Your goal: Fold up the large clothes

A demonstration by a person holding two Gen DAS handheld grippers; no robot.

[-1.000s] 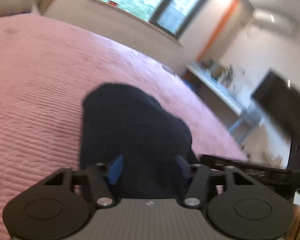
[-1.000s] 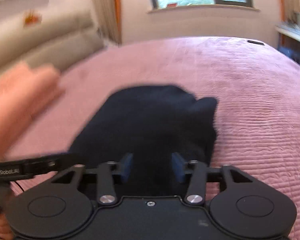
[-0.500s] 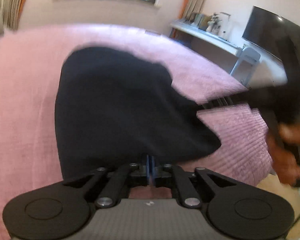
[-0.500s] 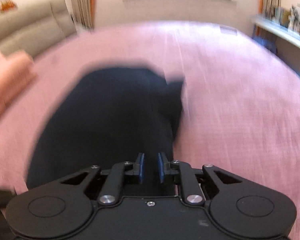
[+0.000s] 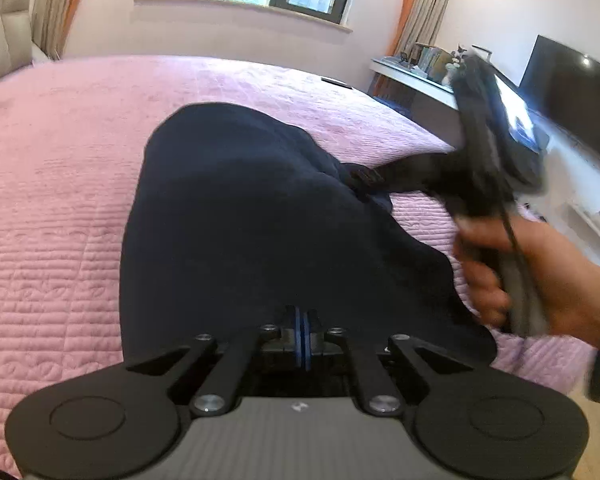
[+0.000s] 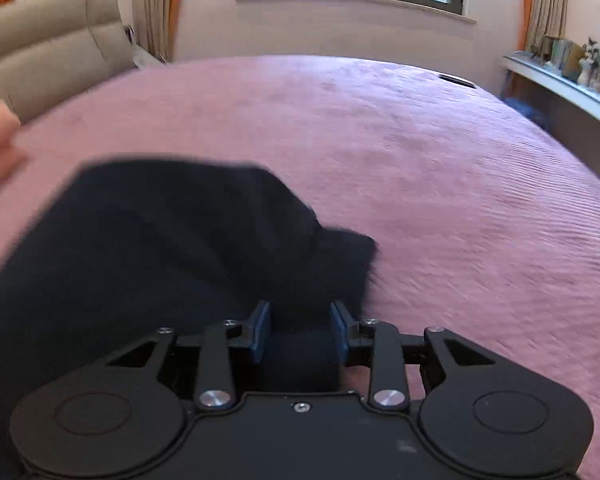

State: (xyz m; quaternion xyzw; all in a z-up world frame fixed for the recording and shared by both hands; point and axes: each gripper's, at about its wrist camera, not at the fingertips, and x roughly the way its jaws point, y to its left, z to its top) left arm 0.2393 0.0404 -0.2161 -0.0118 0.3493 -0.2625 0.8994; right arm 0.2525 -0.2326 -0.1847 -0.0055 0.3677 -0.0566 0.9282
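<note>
On the pink bedspread (image 5: 60,200), dark garment (image 5: 240,220); left tongs (image 5: 302,338) pinch its edge.

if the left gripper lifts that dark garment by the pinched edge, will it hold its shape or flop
Probably flop: the dark garment already lies in soft rumpled folds on the pink bedspread. It looks thick, so likely weighty. With the left gripper pinching one edge and the right gripper open, the rest would likely hang and drag.

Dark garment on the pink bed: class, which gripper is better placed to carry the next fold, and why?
Probably the left. The left gripper has its jaws shut at the dark garment's near edge, seemingly pinching it. The right gripper has its jaws open, with cloth between them but not clamped.
</note>
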